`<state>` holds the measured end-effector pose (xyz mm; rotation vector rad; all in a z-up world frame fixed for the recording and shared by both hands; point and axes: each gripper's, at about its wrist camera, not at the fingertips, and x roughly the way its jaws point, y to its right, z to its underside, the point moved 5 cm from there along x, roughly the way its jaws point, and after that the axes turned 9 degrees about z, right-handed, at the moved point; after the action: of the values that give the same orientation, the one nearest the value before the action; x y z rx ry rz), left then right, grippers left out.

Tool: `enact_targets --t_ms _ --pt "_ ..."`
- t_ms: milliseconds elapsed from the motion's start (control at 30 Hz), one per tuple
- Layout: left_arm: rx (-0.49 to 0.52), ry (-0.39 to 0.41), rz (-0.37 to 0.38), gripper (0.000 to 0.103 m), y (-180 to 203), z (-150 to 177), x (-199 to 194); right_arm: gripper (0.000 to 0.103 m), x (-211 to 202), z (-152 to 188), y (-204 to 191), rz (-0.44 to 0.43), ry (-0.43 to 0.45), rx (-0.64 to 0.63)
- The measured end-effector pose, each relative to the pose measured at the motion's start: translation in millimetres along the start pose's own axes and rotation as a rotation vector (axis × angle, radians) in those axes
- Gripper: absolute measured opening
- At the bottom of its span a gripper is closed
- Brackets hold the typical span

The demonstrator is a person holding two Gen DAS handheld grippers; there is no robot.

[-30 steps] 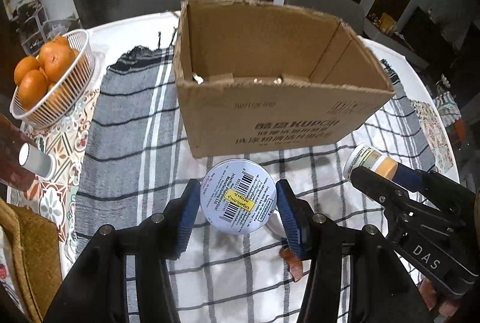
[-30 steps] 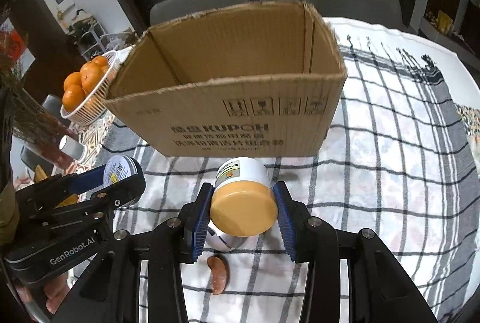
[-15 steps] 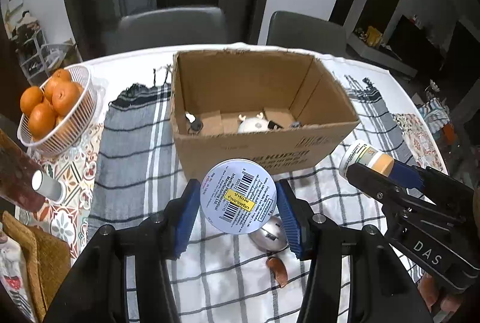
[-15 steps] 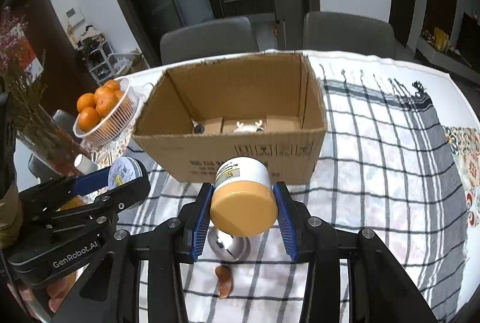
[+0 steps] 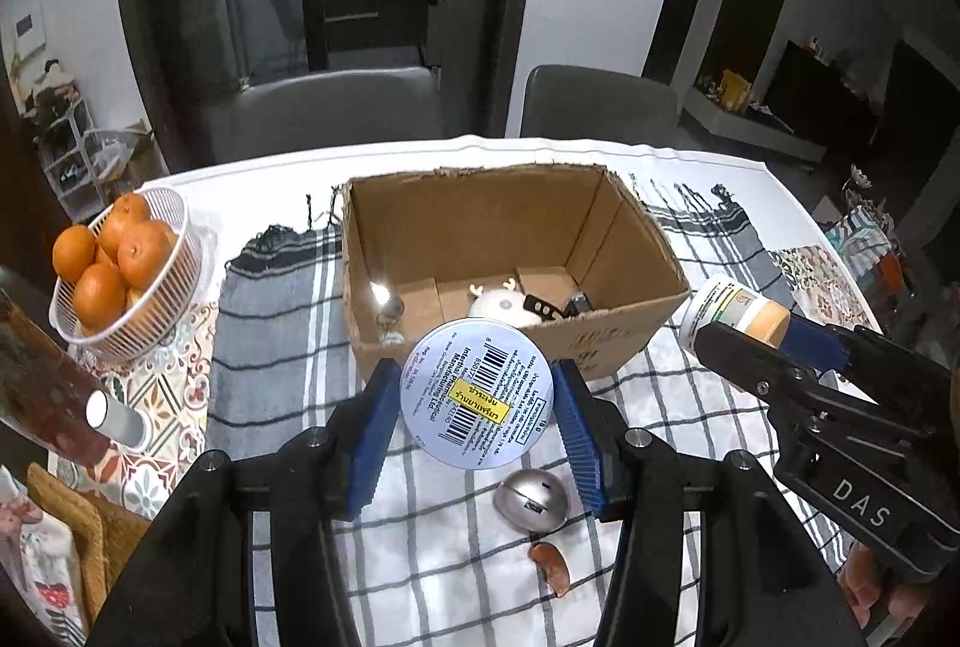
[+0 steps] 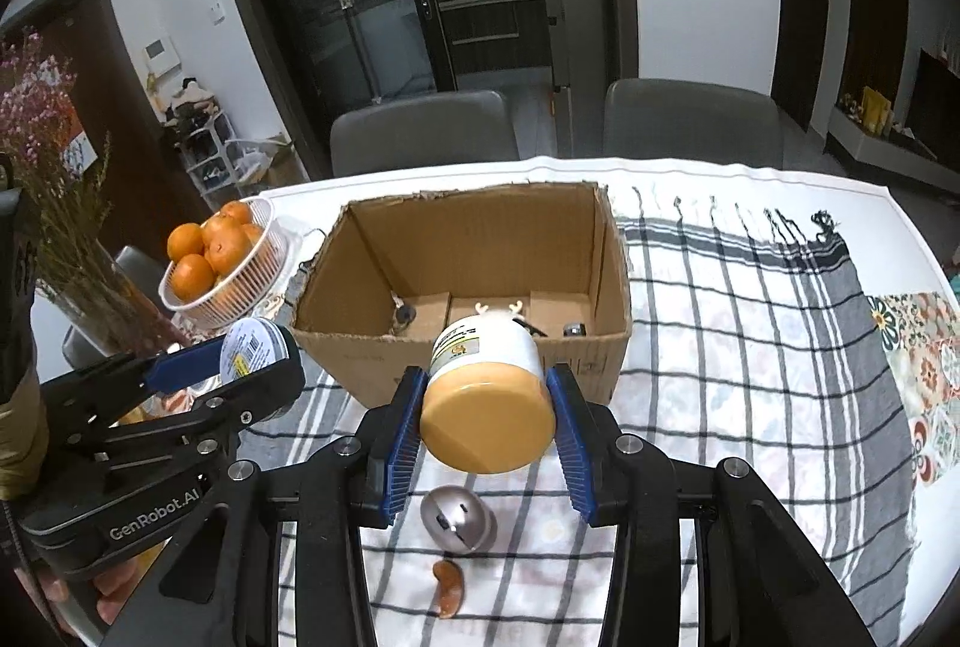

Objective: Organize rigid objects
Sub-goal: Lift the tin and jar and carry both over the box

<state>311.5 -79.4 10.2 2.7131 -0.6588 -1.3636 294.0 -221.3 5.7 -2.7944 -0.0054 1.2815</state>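
Above the cardboard box (image 5: 516,335), left gripper (image 5: 477,422) clamps a light, slick round tin (image 5: 477,401) by its rim; right gripper (image 6: 486,428) pinches a rigid jar (image 6: 486,401) across its lid.

The cardboard box (image 6: 474,287) stands open-topped, its near wall between both loaded grippers and the interior. Inside, a white antlered figure (image 5: 501,302) and small dark items crowd the floor's middle and right; the left holds only a small keychain-like piece (image 5: 387,314). A silver dome (image 6: 457,518) and an orange piece (image 6: 450,587) lie on the cloth below the grippers.
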Motion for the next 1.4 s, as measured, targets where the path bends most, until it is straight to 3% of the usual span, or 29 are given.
enact_targets --t_ms 733,1400 --pt "0.036 0.035 -0.015 0.051 -8.0 -48.3 7.4 0.042 7.3 -42.4 1.6 0.006 0.052 -0.013" --pt "0.025 -0.045 -0.049 0.051 -25.9 -68.8 57.8 0.042 57.5 -63.7 8.2 0.030 -0.012 -0.007"
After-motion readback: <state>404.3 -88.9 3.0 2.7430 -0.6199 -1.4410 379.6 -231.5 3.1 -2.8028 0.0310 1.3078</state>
